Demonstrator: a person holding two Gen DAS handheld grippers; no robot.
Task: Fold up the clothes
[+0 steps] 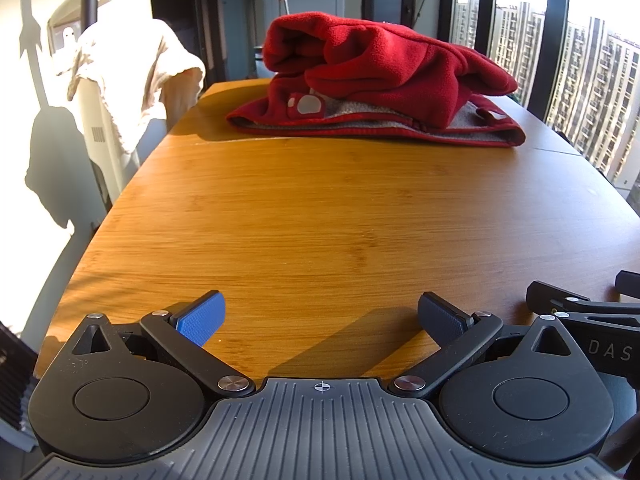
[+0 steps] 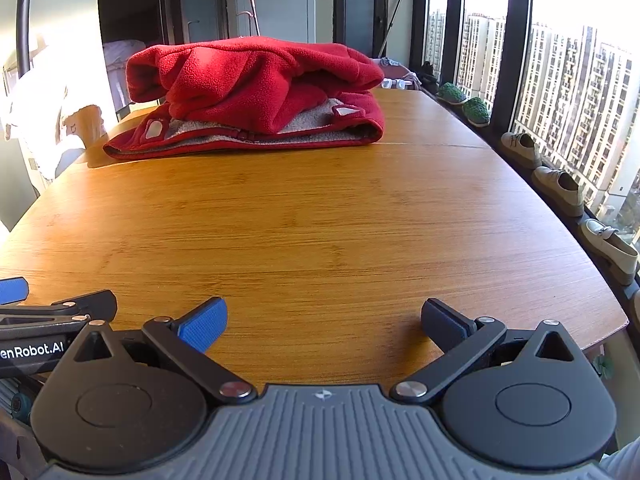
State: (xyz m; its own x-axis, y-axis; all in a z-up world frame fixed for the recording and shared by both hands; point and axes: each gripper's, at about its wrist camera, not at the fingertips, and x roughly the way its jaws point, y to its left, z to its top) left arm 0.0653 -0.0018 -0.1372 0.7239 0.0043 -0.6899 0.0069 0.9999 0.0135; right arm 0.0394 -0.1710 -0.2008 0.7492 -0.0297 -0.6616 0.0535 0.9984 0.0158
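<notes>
A red fleece garment (image 1: 380, 80) with a grey lining lies in a folded heap at the far end of the wooden table (image 1: 320, 220). It also shows in the right wrist view (image 2: 256, 92). My left gripper (image 1: 320, 316) is open and empty, low over the near end of the table, well short of the garment. My right gripper (image 2: 324, 320) is open and empty beside it, also at the near end. Each gripper's edge shows in the other's view.
A chair draped with pale cloth (image 1: 132, 76) stands off the table's left side. Several shoes (image 2: 560, 188) and two green plants (image 2: 464, 102) line the window sill on the right. The table edge curves close on the right (image 2: 616, 320).
</notes>
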